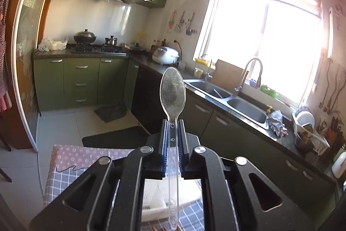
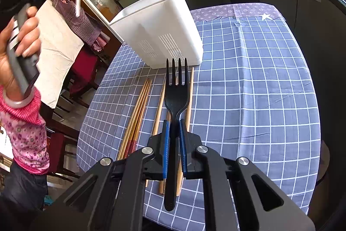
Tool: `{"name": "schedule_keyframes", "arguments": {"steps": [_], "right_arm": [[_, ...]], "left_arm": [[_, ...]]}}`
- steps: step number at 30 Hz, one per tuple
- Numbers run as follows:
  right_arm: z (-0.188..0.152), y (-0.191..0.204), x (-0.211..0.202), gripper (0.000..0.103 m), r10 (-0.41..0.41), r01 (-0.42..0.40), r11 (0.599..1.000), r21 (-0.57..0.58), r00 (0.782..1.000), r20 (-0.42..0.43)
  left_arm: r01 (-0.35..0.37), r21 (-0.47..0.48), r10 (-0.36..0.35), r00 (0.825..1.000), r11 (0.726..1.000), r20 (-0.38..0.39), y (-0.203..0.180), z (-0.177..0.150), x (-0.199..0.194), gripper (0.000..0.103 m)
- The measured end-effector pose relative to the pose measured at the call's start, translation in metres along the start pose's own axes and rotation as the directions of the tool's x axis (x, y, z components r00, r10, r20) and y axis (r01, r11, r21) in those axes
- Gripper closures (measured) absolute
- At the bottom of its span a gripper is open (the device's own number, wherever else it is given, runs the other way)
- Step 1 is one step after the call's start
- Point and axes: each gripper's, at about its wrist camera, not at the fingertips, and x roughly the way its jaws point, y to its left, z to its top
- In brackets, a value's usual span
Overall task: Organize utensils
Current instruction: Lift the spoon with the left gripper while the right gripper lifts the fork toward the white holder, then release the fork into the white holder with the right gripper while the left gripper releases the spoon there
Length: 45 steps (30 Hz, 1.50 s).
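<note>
The left gripper (image 1: 173,133) is pinched tight on the handle of a clear plastic spoon (image 1: 172,90), its blue pads pressing the stem from both sides. The bowl of the spoon stands up past the fingertips, and the long handle runs back down between the black arms. That gripper is held high and looks out across the kitchen, towards the sink (image 1: 229,99) and the bright window (image 1: 270,40). From the right wrist view the same gripper shows at the upper left, gripped by a hand (image 2: 19,40) in a pink flowered sleeve (image 2: 28,133), with a pale stem hanging from it, most likely the spoon's handle, though it is washed out there.

The right gripper (image 2: 174,140) is clamped on a black plastic fork (image 2: 176,101), tines pointing forward and away, the handle end sticking back below the jaws. It hangs over the table with its blue checked cloth (image 2: 259,90). Right beyond the tines stands a white utensil holder (image 2: 160,29), upright on the cloth. Under the fork, wooden chopsticks (image 2: 138,112) lie loose on the cloth, some in a bunch to the left, others directly beneath the gripper.
</note>
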Motion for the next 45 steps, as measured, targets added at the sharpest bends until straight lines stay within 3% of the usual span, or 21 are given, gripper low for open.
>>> {"name": "schedule_keyframes", "arguments": {"steps": [7,15,17,19,21,24,28,32,35,40,45], "right_arm": [[0.004,-0.001,-0.008,0.093,-0.019,0.020,1.000,-0.019,0.999,0.035],[0.033,0.019,-0.015,0.093,-0.008,0.016,0.997,-0.074,0.995,0.100],[0.047,0.028,-0.020,0.093,-0.002,0.014,0.996,-0.087,0.991,0.132],[0.062,0.038,-0.026,0.093,0.005,0.013,0.995,-0.102,0.985,0.172],[0.079,0.049,-0.033,0.093,0.015,0.011,0.993,-0.117,0.976,0.215],[0.110,0.061,-0.043,0.093,0.024,0.015,0.992,-0.123,0.951,0.309],[0.155,0.073,-0.042,0.093,0.006,0.046,0.993,-0.107,0.897,0.441],[0.190,0.081,-0.020,0.093,-0.087,0.159,0.984,-0.085,0.832,0.548],[0.204,0.080,0.007,0.093,-0.154,0.245,0.966,-0.084,0.804,0.574],[0.204,0.068,0.044,0.093,-0.160,0.257,0.961,-0.105,0.823,0.545],[0.186,0.059,0.055,0.092,-0.163,0.258,0.959,-0.120,0.843,0.513]], "left_arm": [[-0.112,0.002,0.112,0.991,0.994,0.069,0.014,-0.030,0.050,0.095],[-0.158,0.089,0.160,0.987,0.983,-0.014,0.014,-0.065,0.056,0.093],[-0.164,0.101,0.168,0.985,0.981,-0.036,0.017,-0.068,0.055,0.086],[-0.148,0.094,0.154,0.987,0.985,-0.054,0.020,-0.069,0.051,0.071],[-0.149,0.093,0.155,0.987,0.984,-0.051,0.023,-0.067,0.043,0.068],[-0.141,0.069,0.144,0.989,0.988,-0.032,0.027,-0.064,0.023,0.068],[-0.142,0.028,0.142,0.990,0.989,-0.002,0.034,-0.061,-0.016,0.067],[-0.134,0.009,0.134,0.991,0.991,0.000,0.042,-0.068,-0.055,0.061],[-0.138,0.008,0.139,0.990,0.990,-0.022,0.048,-0.077,-0.078,0.060],[-0.151,0.023,0.152,0.987,0.988,-0.058,0.053,-0.091,-0.102,0.060],[-0.163,0.020,0.164,0.975,0.986,-0.148,0.058,-0.106,-0.104,0.060]]}}
